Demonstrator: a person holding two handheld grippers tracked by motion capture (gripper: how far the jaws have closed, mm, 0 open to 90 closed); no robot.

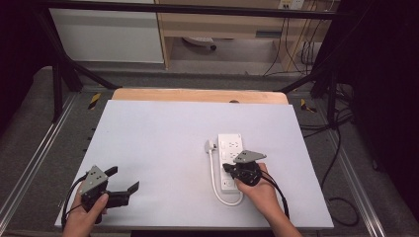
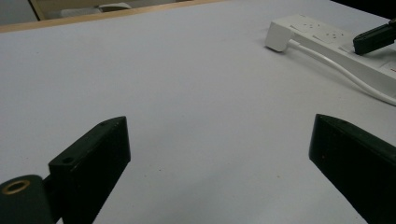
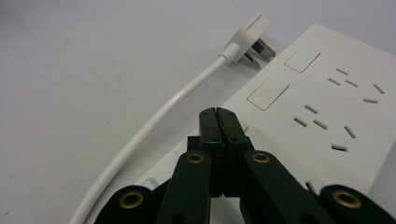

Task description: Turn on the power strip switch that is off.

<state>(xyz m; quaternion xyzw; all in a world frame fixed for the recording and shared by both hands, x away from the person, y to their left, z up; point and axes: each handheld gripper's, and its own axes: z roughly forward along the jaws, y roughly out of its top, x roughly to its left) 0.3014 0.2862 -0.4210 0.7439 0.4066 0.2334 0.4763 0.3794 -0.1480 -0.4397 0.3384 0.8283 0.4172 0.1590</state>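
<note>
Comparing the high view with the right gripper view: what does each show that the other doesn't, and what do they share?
High view alone: the left tongs with jaws open, held by a hand at the table's near left, and the wooden strip along its far edge. Right gripper view alone: the plug's metal pins and the socket slots up close. Both: the white power strip, its cable, the plug and the shut right tongs.

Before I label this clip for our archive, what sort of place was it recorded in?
Probably a lab or workshop recording station, not a home: a white tabletop stands inside a black metal frame, loose cables trail over the floor behind, and a white power strip is the sole item set out for handling.
</note>
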